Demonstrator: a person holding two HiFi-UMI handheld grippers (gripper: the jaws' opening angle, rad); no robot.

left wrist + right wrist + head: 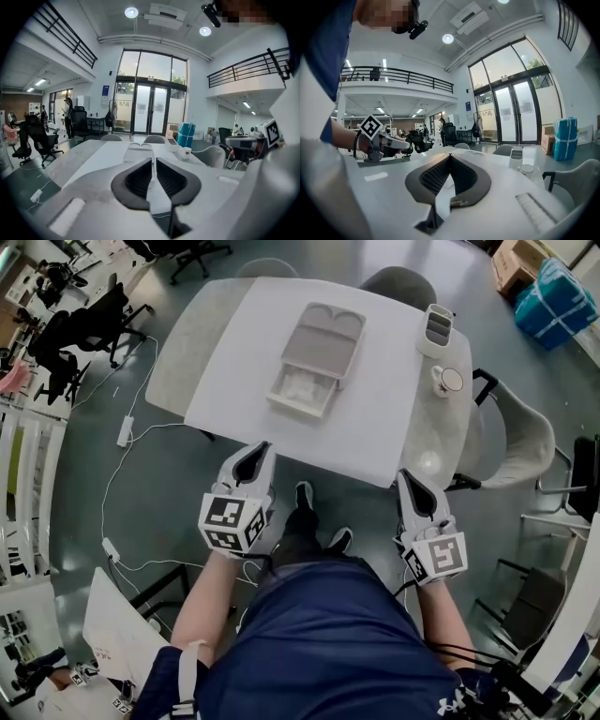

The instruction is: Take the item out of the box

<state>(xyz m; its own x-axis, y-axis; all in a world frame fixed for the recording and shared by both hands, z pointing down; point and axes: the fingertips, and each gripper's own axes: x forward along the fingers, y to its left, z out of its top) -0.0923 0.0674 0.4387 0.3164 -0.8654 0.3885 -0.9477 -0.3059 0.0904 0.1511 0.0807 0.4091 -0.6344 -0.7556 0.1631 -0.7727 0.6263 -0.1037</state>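
Note:
A beige box (319, 338) lies on a white mat (384, 427) in the middle of the table, its drawer (300, 397) pulled out toward me with a pale item (302, 383) inside. My left gripper (263, 447) hovers at the table's near edge, in front of the drawer and apart from it; a thin slit shows between its jaws (152, 160) and nothing is in it. Over the table's near right corner my right gripper (403, 474) has its tips together (450, 155), empty. From the left gripper view the box (139, 151) looks low and far.
A grey organiser (438, 326) and a white cup (448, 381) stand at the table's right side. Grey chairs (525, 432) ring the far and right sides. Cables and a power strip (125, 430) lie on the floor to the left.

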